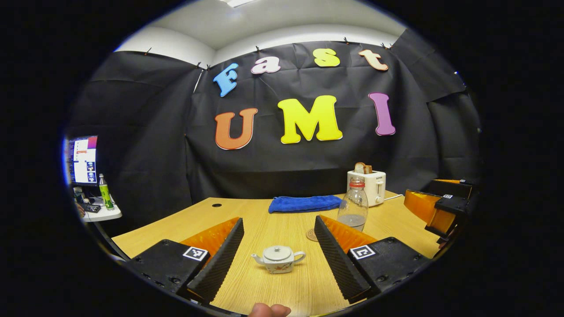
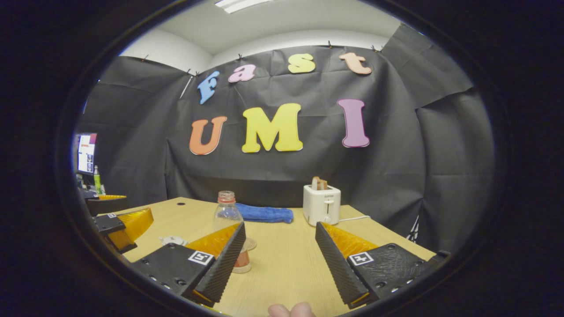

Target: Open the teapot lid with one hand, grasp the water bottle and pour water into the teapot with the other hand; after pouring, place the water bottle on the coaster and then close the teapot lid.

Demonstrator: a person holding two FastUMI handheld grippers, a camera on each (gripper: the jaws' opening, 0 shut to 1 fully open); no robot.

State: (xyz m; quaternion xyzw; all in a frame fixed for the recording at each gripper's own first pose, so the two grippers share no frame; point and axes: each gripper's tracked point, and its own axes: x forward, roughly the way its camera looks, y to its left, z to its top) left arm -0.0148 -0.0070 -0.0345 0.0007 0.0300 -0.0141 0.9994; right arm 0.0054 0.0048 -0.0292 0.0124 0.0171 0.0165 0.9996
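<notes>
A small white teapot [image 1: 278, 259] stands on the wooden table [image 1: 282, 290] with its lid on, between the spread fingers of my left gripper [image 1: 279, 222], which is open and touches nothing. A clear water bottle [image 1: 353, 207] with a little water stands upright farther back on the right, beside a round coaster [image 1: 312, 235] that a finger half hides. In the right gripper view my right gripper [image 2: 280, 226] is open; the bottle [image 2: 227, 212] stands close ahead, partly behind its left finger. The teapot [image 2: 173, 240] peeks out at the left, near the left gripper [image 2: 123, 224].
A white toaster [image 1: 372, 187] holding bread and a folded blue cloth [image 1: 304, 203] lie along the table's far edge by the black wall. A side table [image 1: 103, 214] with a monitor and a green bottle stands off to the left. The right gripper [image 1: 440, 207] hangs at the right edge.
</notes>
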